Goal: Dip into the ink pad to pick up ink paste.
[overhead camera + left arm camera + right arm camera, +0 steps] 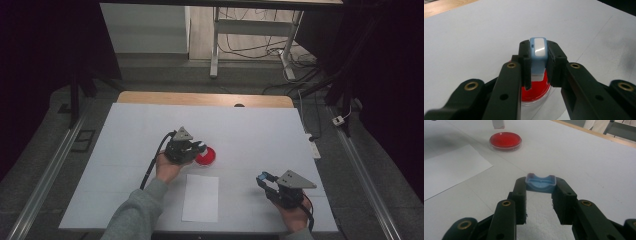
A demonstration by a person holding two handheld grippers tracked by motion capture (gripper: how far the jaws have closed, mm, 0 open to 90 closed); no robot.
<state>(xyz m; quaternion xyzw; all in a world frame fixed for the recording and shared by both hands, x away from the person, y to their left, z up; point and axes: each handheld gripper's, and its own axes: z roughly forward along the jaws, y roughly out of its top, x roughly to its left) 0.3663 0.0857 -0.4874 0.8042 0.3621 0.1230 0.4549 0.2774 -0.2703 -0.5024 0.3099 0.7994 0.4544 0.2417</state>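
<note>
A: Left gripper [192, 147] status?
B: Hovering over the red dish [206, 156] mid-table, clamping a blue-and-white block [538, 50].
A: Right gripper [266, 181]?
B: Resting near the table's [260, 130] front edge, pinching a curved blue cap [540, 182].

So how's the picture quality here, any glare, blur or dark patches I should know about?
High view: dim, the surroundings nearly black, the white table evenly lit. Left gripper view: a bright glare spot on the blue-and-white piece clamped in the left hand-held gripper, near jaw arms soft. Right gripper view: the red dish slightly soft, the blue piece fairly sharp.
</note>
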